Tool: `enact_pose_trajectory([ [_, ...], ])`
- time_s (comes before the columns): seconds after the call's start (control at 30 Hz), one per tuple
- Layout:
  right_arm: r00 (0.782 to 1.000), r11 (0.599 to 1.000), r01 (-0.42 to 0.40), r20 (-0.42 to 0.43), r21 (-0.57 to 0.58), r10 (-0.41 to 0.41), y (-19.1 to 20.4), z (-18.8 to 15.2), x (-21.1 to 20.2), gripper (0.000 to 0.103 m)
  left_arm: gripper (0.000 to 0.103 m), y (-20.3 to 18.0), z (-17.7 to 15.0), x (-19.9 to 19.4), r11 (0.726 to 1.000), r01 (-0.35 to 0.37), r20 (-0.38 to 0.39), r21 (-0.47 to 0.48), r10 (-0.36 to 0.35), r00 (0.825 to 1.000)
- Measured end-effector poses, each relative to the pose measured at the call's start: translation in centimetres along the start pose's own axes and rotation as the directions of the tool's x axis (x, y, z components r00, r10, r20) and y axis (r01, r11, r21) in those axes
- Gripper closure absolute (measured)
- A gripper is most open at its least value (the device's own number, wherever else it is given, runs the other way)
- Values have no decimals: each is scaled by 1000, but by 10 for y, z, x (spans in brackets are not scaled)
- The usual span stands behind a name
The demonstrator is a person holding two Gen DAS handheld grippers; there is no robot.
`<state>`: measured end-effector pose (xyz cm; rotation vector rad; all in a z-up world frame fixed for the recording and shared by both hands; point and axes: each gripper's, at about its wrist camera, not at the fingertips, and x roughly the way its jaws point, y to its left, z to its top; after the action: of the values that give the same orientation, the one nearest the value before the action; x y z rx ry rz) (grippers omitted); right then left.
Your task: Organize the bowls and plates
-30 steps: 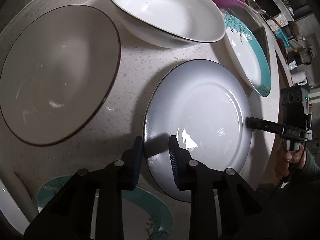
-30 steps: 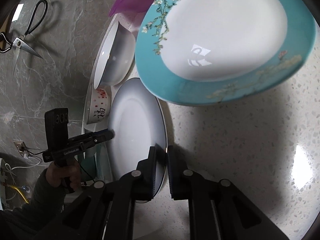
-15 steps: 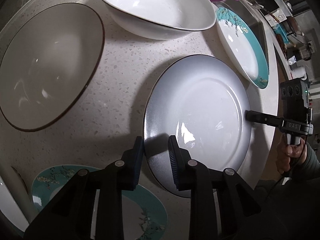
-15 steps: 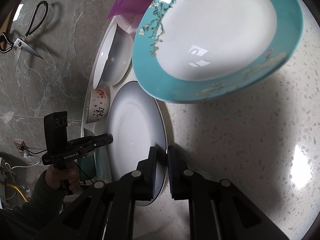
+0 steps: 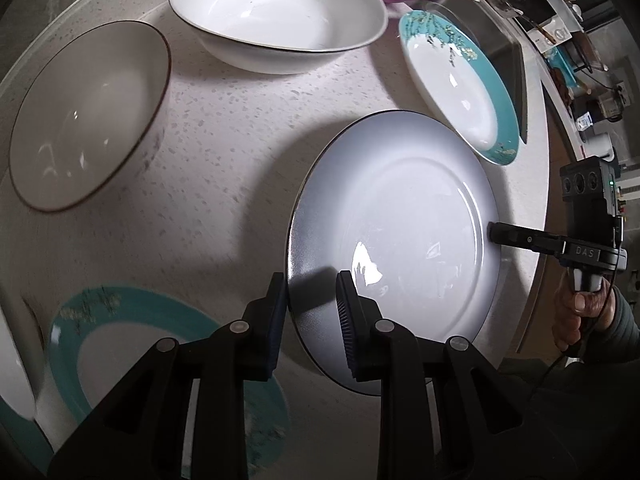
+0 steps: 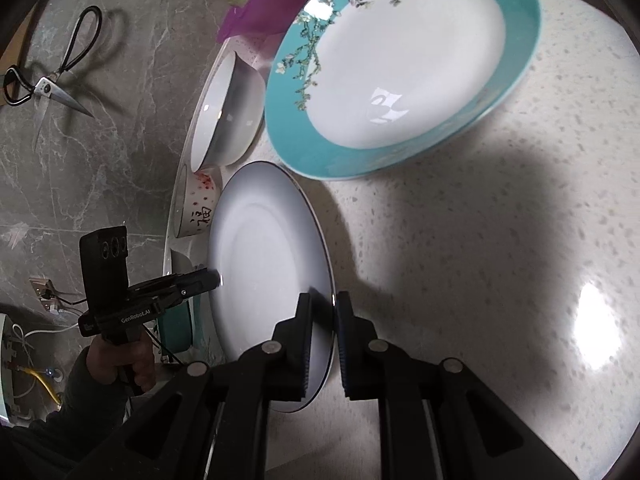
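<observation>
Both tongs (image 5: 312, 292) (image 6: 321, 312) apparently pinch the grey plate (image 5: 400, 232) (image 6: 264, 256).

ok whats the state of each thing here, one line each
grey-rimmed plate: lifted off the counter, gripped at both edges
left gripper: shut on the plate's near rim
right gripper: shut on the opposite rim
teal floral plate: flat on the counter, empty
white bowl: upright, empty
brown-rimmed bowl: upright, empty
scissors: closed, on the grey floor
</observation>
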<state>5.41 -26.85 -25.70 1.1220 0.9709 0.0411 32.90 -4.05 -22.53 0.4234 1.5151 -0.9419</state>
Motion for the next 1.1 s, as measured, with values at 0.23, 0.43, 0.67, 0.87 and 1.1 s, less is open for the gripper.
enact_pose_trajectory([
  [0.23,999,999,-11,-54,-41,9,6,-11,-18,89,81,-28,-39,-16,998,-18,28,-64,19,999],
  [0.43,990,993,-31,-143,-111,15,13,-16,-21,88,81,-51,-87,-26,984,-41,64,-173,53,997],
  [0.67,970,980,-52,-244,-192,3,15,-20,-7,88,81,-62,-145,-24,945,-59,90,-322,92,992],
  [0.87,951,965,-48,-306,-256,-34,20,-19,16,88,80,-60,-177,-11,904,-51,117,-424,110,987],
  [1.1,935,953,-39,-348,-299,-71,29,-16,38,87,79,-48,-197,0,880,-59,111,-471,126,986],
])
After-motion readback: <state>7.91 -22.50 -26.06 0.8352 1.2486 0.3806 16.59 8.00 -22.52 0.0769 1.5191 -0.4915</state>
